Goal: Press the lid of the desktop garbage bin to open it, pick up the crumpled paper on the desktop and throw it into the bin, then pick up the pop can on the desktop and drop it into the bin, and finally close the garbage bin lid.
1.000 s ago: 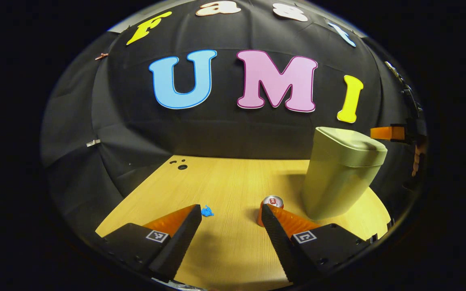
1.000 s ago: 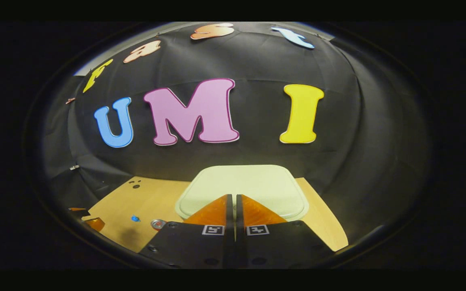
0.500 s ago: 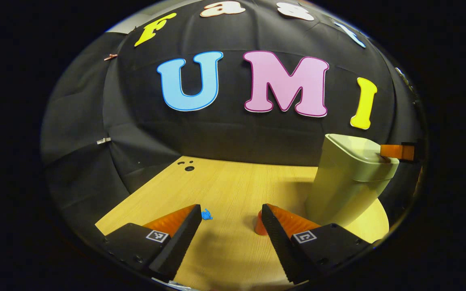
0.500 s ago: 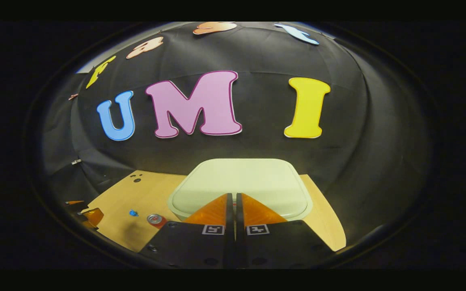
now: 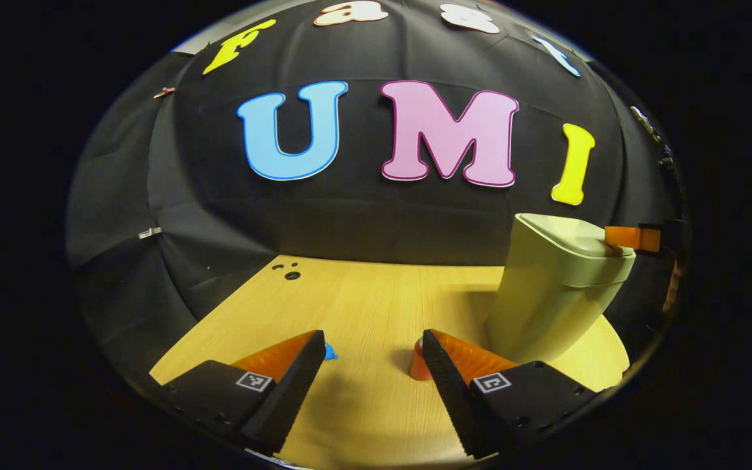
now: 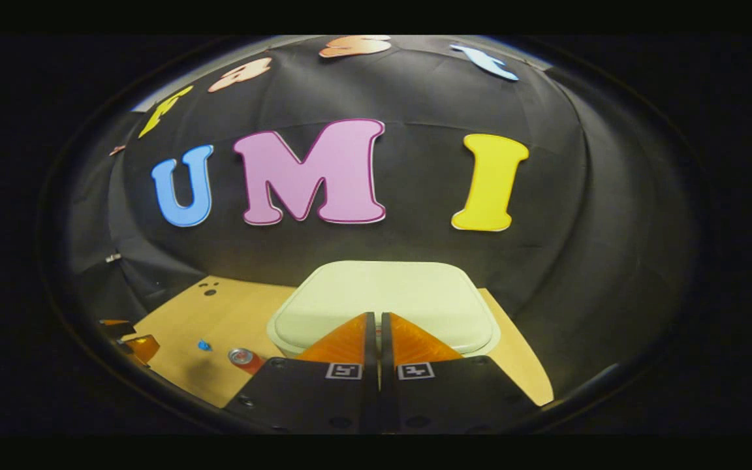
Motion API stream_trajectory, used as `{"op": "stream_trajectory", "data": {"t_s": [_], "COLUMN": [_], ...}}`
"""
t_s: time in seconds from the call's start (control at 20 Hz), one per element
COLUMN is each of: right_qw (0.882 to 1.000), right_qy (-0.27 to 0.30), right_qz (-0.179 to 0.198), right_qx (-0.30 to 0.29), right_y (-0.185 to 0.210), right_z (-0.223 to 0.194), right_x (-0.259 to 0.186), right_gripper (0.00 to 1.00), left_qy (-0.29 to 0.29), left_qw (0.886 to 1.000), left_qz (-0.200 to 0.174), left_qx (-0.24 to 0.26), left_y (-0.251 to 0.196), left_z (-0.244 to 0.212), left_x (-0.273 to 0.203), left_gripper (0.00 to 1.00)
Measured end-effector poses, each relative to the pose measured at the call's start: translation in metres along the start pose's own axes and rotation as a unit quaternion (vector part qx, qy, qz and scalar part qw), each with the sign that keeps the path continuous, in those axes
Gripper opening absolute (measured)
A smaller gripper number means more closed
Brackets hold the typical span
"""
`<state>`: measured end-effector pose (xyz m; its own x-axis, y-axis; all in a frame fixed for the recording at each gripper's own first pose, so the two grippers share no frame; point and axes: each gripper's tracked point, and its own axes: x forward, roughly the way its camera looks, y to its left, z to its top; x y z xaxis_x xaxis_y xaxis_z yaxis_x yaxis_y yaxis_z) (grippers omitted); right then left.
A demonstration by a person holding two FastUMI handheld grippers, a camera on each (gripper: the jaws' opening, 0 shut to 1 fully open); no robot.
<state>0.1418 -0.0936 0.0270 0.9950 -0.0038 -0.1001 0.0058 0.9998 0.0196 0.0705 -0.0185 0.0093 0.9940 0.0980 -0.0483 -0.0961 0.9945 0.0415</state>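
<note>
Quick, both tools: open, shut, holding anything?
Left tool: open, holding nothing, above the wooden desktop.
Right tool: shut, empty, tips at the pale green plastic bin lid.

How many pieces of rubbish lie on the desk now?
2. The blue crumpled paper lies left of the pop can, which stands near the closed bin. Others may be hidden behind the bin.

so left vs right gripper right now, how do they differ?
The left gripper is open; the right gripper is shut. Left hangs low over the table, between the crumpled paper and the pop can; right sits at the bin lid. Neither holds anything.
</note>
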Motion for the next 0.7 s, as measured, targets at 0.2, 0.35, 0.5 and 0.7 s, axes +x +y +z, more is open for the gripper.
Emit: {"op": "stream_trajectory", "data": {"t_s": [0.2,0.35,0.5,0.7], "right_qw": [0.998,0.997,0.996,0.996], "right_qy": [-0.005,-0.039,-0.055,-0.050], "right_qz": [-0.044,-0.068,-0.072,-0.076], "right_qx": [0.037,0.018,0.001,0.003], "right_y": [-0.008,-0.005,0.009,0.023], "right_z": [0.010,0.026,0.027,0.008], "right_x": [-0.012,-0.036,-0.060,-0.084], "right_gripper": [0.10,0.05,0.00,0.00], "left_qy": [-0.011,-0.012,0.000,0.011], "left_qw": [1.000,1.000,0.999,0.999], "left_qz": [-0.008,-0.008,0.008,0.019], "left_qx": [-0.006,-0.022,-0.031,-0.040], "left_y": [0.034,0.062,0.096,0.128], "left_z": [0.000,-0.012,-0.033,-0.049], "left_x": [-0.003,-0.003,0.001,0.004], "left_gripper": [0.96,0.96,0.96,0.96]}}
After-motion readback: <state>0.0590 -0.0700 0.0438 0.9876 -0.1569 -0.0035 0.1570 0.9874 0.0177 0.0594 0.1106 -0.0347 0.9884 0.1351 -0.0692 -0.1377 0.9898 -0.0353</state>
